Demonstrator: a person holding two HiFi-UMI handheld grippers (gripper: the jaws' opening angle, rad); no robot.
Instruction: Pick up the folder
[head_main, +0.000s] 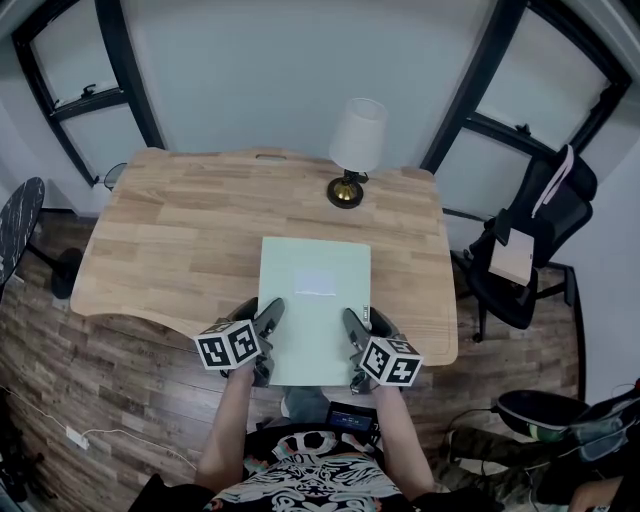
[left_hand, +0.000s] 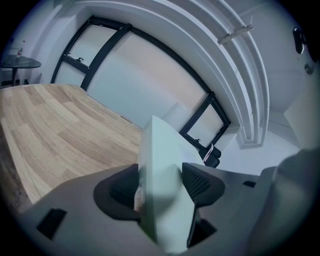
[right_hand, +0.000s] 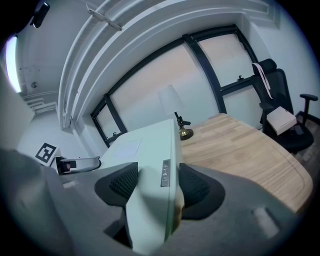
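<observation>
The folder (head_main: 314, 300) is a pale green, smooth, flat rectangle with a fainter label patch on its cover. It sits lengthwise at the near edge of the light wooden desk (head_main: 170, 230). The left gripper (head_main: 258, 335) and right gripper (head_main: 362, 342) each clamp their dark ribbed jaws on one near corner. Behind it stands a lamp (head_main: 356, 150) with a white shade and brass foot, and a black office chair (head_main: 535, 245) sits to the right.

A light wooden desk (head_main: 180, 230) carries a white-shaded lamp (head_main: 356, 140) near its far edge
</observation>
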